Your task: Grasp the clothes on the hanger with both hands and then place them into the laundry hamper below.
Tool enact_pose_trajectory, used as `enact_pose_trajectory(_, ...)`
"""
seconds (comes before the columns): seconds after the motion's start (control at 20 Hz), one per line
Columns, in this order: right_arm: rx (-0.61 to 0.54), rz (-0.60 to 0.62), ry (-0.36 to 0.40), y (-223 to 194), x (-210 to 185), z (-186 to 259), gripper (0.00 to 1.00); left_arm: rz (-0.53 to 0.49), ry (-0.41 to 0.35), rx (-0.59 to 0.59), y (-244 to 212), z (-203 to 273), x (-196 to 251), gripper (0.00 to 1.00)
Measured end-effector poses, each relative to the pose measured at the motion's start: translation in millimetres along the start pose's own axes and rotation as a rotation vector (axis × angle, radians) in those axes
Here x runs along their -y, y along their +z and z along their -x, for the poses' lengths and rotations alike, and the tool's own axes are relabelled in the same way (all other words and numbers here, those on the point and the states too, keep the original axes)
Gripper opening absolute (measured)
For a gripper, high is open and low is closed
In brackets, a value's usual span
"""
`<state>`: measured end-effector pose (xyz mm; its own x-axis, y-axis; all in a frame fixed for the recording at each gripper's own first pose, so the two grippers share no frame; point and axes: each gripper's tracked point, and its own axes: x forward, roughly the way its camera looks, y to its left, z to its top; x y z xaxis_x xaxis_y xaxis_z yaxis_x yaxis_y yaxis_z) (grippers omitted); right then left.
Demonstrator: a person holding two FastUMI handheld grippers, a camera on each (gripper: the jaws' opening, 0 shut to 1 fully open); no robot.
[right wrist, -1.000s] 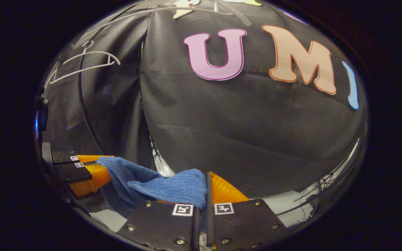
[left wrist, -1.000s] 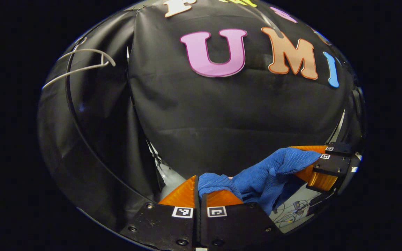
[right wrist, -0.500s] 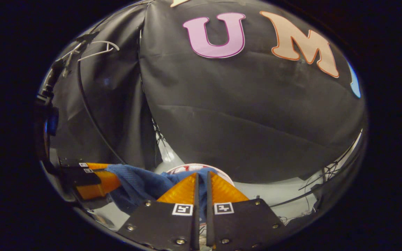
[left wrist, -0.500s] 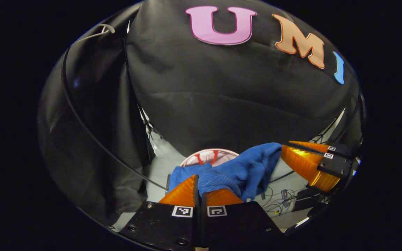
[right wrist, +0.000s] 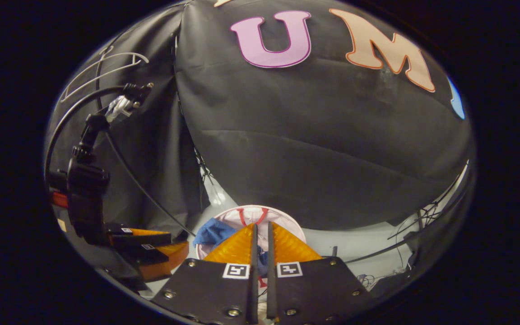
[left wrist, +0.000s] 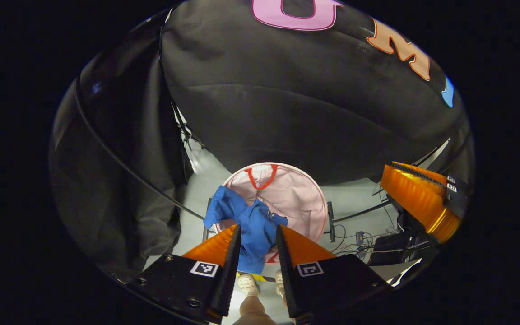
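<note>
In the left gripper view, the left gripper (left wrist: 256, 234) is seen with its two orange fingers spread apart, and nothing is pressed between them. Through the gap between the fingers the blue garment (left wrist: 246, 221) is seen below, crumpled and lying over the near rim of the pink laundry hamper (left wrist: 300, 194), partly inside it and partly hanging over the edge on the left side. The hamper is round, with a red handle (left wrist: 261, 178) at its far rim, and it stands on the pale floor (left wrist: 355, 203) in front of the black cloth wall. At the right edge of the same view the right gripper (left wrist: 418, 198) is seen from the side, well apart from the garment; its fingers appear to be close together. Some cables (left wrist: 355, 234) are lying on the floor to the right of the hamper, and the shoes (left wrist: 260, 284) of the person are seen at the bottom. In the right gripper view, the fingers of the right gripper (right wrist: 260, 246) are brought almost together with only a narrow slit between them. A little blue cloth is seen in this slit, but it cannot be told whether it is gripped or only lies behind. A white hanger (right wrist: 102, 70) is hung at the upper left, bare.
</note>
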<state>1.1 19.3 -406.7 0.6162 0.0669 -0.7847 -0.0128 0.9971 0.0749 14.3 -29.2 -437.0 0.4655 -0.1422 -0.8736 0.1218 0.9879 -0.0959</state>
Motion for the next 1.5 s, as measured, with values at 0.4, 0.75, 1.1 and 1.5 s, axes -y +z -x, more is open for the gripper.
enact_pose_trajectory(0.4, 0.010, -0.004, -0.003, 3.5, 0.7, 4.0, 0.08, -0.016, -0.009, 0.045, 17.3, 10.8, -0.1, 0.49)
enact_pose_trajectory(0.75, 0.040, 0.005, -0.002, 14.1, -0.9, 13.2, 0.08, -0.018, 0.000, 0.097, 31.7, 26.2, 1.3, 0.49)
enact_pose_trajectory(1.1, 0.110, 0.001, -0.017, 39.1, 6.5, 37.2, 0.08, -0.030, -0.005, 0.259, 77.8, 68.5, 10.4, 0.49)
enact_pose_trajectory(1.5, 0.354, -0.013, -0.062, 129.6, 29.4, 112.4, 0.08, -0.097, -0.034, 0.551, 159.2, 170.4, 37.0, 0.51)
